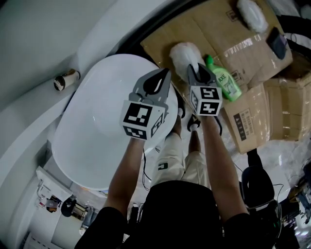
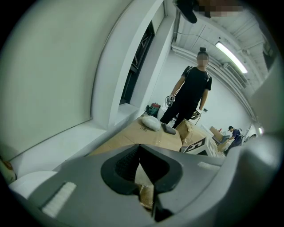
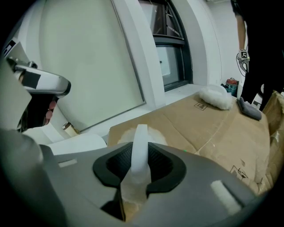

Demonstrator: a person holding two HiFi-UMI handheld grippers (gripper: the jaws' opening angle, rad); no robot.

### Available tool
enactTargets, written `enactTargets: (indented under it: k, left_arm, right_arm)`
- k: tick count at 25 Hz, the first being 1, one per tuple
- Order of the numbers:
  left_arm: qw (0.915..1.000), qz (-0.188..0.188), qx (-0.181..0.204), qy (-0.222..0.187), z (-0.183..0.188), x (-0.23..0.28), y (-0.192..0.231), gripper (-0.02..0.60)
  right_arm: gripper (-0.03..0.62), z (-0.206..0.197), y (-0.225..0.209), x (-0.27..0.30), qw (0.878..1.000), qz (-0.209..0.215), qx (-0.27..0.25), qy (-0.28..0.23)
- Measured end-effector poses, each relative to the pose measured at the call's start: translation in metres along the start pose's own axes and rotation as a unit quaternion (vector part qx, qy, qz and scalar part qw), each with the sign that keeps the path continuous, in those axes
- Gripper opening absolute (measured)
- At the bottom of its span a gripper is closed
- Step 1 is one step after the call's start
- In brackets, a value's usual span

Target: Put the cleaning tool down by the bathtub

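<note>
We see the white bathtub (image 1: 97, 112) filling the left of the head view. Flattened cardboard sheets (image 1: 252, 44) are spread on the floor just beside its far end. We hold both grippers over that end of the tub. The left gripper (image 1: 163, 73) hangs above the tub's rim, and its own view shows the jaws pressed together with nothing between them (image 2: 140, 146). The right gripper (image 1: 197, 68) reaches past the rim over the cardboard. Its jaws pinch the white strap-like handle of the cleaning tool (image 3: 141, 146). The tool's fluffy white head (image 1: 183, 56) sits low at the near edge of the cardboard, close by the tub. It seems to rest there, though we cannot be sure it touches. A green dish-soap bottle (image 1: 223, 80) lies just beside it. A second fluffy pad (image 1: 252, 14) and a dark flat object (image 1: 278, 43) lie farther off on the cardboard.
</note>
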State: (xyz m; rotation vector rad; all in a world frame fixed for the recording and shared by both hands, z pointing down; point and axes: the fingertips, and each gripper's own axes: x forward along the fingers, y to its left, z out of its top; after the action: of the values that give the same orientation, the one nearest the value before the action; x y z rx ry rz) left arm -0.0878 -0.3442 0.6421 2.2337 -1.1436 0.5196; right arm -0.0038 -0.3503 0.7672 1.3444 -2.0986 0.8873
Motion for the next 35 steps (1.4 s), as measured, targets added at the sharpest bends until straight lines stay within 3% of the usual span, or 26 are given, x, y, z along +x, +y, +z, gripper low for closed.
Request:
enactTargets:
  k: [35]
  left_arm:
    - [1.0000, -0.005, -0.005, 0.007, -0.009, 0.000, -0.016, -0.002]
  right_arm:
    - [0.100, -0.029, 0.004, -0.010, 0.999, 0.020, 0.000, 0.043]
